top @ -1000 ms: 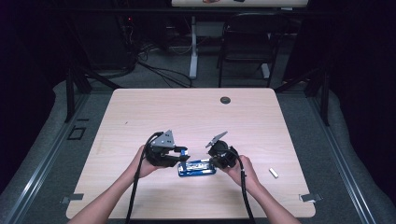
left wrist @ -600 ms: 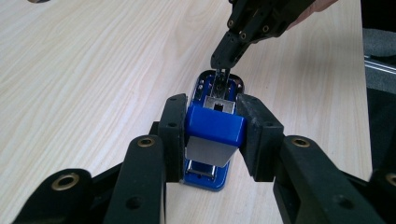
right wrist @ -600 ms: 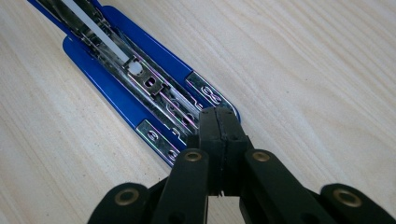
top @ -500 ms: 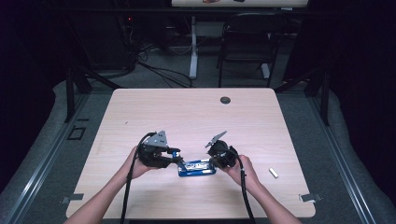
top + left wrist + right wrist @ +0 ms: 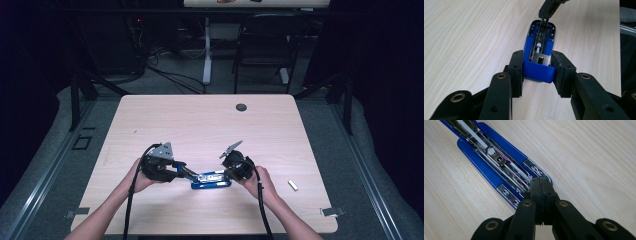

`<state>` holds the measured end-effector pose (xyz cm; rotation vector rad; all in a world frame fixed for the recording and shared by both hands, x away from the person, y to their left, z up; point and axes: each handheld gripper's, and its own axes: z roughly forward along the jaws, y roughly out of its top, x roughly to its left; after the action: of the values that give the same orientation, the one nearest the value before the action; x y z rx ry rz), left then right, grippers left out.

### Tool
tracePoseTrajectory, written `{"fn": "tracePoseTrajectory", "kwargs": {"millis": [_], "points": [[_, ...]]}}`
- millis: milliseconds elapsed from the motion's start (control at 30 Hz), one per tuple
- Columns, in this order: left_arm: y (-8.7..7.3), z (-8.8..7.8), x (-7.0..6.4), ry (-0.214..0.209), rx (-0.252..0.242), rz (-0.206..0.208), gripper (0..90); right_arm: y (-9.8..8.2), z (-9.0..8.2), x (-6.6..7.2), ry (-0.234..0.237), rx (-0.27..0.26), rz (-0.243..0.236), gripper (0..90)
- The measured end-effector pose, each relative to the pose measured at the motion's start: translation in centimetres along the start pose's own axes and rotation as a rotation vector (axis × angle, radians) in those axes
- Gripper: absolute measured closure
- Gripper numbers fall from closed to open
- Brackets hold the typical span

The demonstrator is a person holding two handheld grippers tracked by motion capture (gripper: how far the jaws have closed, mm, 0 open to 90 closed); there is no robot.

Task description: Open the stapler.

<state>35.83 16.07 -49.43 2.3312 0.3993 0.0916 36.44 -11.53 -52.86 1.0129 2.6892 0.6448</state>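
1. i see the blue plastic stapler with a bright metal staple channel [image 5: 211,179] lying opened flat on the pale wood-grain table [image 5: 200,125], near the front edge, between my two hands.
2. my left gripper [image 5: 537,68] clamps the stapler's blunt blue end at a narrow opening, one pad on each side wall.
3. my right gripper [image 5: 541,185] has its jaws pressed fully together, tips resting at the far end of the metal channel; whether they pinch anything there i cannot tell.
4. key relation: the stapler's long axis runs left to right across the table in the high view, in line with both tools, which face each other along it. the left tool holds one end; the right tool meets the other end head-on, so i judge that any push or pull will travel along this axis.
5. a small white oblong piece [image 5: 292,185] lies well apart, to the right.
6. hard to make out: the channel's contents under the right tips, and the stapler's underside. the dark round table grommet [image 5: 241,107] sits far back.
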Motion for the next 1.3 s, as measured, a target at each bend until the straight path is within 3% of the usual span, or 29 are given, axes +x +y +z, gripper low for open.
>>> {"fn": "tracePoseTrajectory", "kwargs": {"millis": [533,567,667,700,833,867,900,1300], "points": [[-1.4,-0.2,0.6,-0.024,0.05,-0.034,64.2,0.0,0.0,0.0,-0.001,-0.003,-0.003,90.0],[-1.4,-0.3,0.7,-0.011,0.081,-0.023,64.2,0.0,0.0,0.0,0.0,-0.003,-0.003,90.0],[-1.6,-0.2,0.8,-0.029,0.078,-0.026,64.1,0.0,0.0,0.0,0.0,-0.003,0.001,90.0],[-1.8,-0.2,0.8,-0.013,0.108,-0.023,64.0,0.0,0.0,0.0,-0.001,-0.003,-0.003,90.0],[-2.5,0.0,1.1,-0.035,0.121,-0.029,63.2,0.0,0.0,0.0,-0.001,-0.002,-0.003,90.0],[-2.8,0.4,1.1,-0.011,0.196,0.002,63.2,0.0,0.0,0.0,-0.002,-0.002,-0.003,90.0],[-3.1,0.8,1.1,0.005,0.221,0.007,63.2,0.0,0.0,0.0,0.001,0.002,-0.003,90.0],[-4.4,1.9,1.8,-0.001,0.275,-0.025,63.4,0.3,0.0,0.0,0.005,0.005,0.001,90.0]]}}
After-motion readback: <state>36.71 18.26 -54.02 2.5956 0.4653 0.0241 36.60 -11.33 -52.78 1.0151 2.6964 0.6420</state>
